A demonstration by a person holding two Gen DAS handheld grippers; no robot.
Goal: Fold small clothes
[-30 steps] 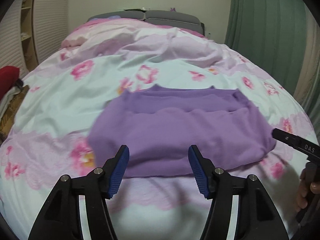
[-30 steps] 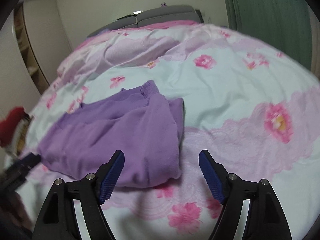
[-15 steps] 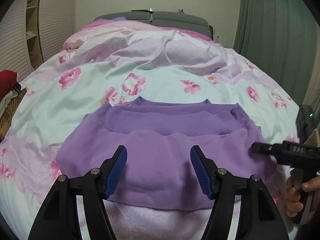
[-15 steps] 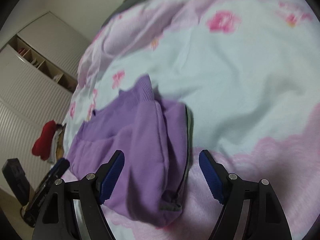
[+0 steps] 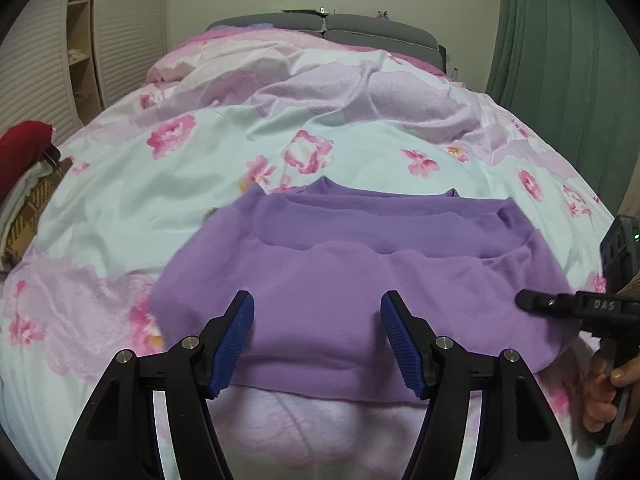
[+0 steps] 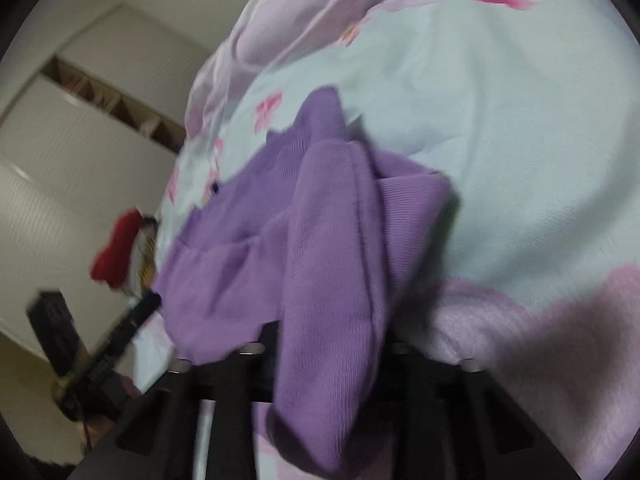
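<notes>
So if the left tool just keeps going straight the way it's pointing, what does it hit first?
Most likely the purple sweater lying on the floral duvet. The left tool stands open and angled down at the sweater's near part, with nothing else between. Exact depth is hard to judge.

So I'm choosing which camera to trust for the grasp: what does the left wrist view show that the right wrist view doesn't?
Only the left wrist view: the left gripper open over the near hem, the grey headboard, the green curtain.

Only the right wrist view: the right gripper, jaws just closing on a bunched fold.

Both: the purple sweater on the floral duvet.
</notes>
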